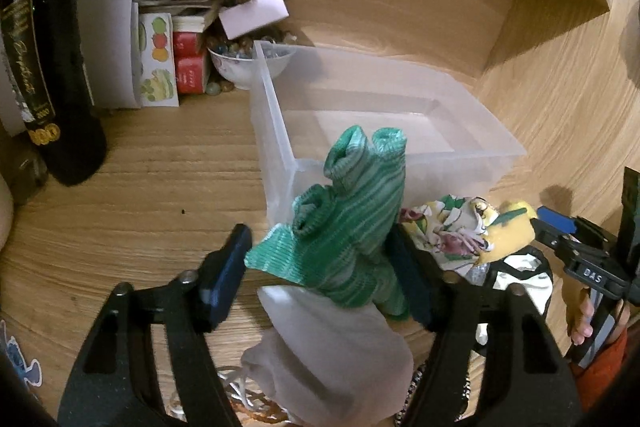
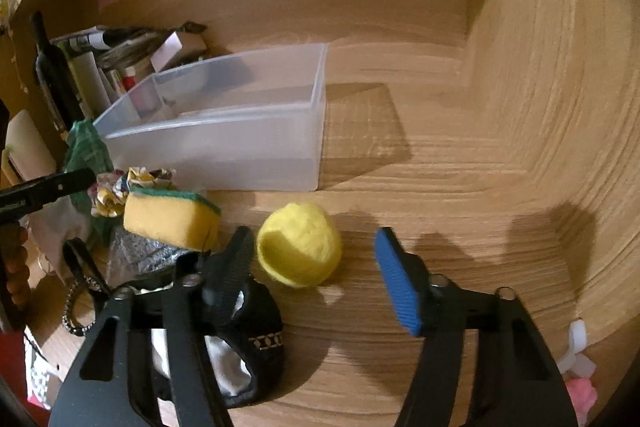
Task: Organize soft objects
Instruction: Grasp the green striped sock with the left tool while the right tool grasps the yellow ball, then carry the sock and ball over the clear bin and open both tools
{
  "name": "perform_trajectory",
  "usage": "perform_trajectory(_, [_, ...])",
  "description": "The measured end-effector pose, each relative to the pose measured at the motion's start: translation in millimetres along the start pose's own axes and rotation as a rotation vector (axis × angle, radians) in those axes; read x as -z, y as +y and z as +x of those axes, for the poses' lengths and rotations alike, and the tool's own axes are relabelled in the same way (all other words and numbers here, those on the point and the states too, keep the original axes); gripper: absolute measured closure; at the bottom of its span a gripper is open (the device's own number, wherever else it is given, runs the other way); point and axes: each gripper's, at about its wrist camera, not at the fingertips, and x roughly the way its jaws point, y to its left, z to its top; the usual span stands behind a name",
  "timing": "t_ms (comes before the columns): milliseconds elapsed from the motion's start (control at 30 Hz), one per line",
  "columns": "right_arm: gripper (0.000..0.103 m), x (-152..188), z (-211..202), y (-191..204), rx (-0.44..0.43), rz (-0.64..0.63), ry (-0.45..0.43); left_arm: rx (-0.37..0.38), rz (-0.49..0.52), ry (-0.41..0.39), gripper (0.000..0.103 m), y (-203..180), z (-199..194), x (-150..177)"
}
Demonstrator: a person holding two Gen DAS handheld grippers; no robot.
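Note:
My left gripper [image 1: 320,259] stands open around a green striped cloth [image 1: 352,223], which sticks up between the fingers and touches the right pad, just in front of the clear plastic bin [image 1: 276,115]. Whether it grips the cloth I cannot tell. A white cloth [image 1: 340,347] lies beneath. My right gripper [image 2: 316,267] is open on the desk with a yellow wool ball [image 2: 300,245] between its fingertips. A yellow sponge with a green top [image 2: 168,217], a floral cloth [image 2: 116,187] and a black-and-white pouch [image 2: 240,347] lie to its left. The bin [image 2: 216,143] is empty.
A dark bottle [image 1: 52,67], papers, red boxes [image 1: 190,67] and a bowl of marbles [image 1: 240,61] crowd the desk's back left. A wooden wall [image 2: 560,107] rises on the right. A beaded strap [image 2: 80,291] lies at the left.

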Motion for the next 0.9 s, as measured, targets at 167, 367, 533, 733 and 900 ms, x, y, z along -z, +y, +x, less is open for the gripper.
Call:
perform_trajectory(167, [0.066,0.1,5.4,3.0,-0.017,-0.009,0.017,0.008,0.023,-0.008,0.059,-2.3,-2.2,3.8])
perform_trajectory(367, [0.069,3.7,-0.9,3.6,0.008,-0.002,-0.047,-0.034,0.062,-0.076,0.067,-10.6,-24.4,7.3])
perform_trajectory(533, [0.069,3.7,-12.5,1.2,-0.001,0.024,-0.094,-0.029,0.068,-0.147,0.071,-13.6,-47.3,2.7])
perform_trajectory(733, [0.069,-5.6,-33.7,5.7,-0.006,0.019,-0.175,-0.007,0.08,-0.229,0.071,-19.2,-76.4,-8.7])
perform_trajectory(900, [0.069,-21.3,-49.0,10.7,-0.02,0.007,-0.249,-0.009,0.112,-0.295,0.071,-26.5,-94.7,-23.8])
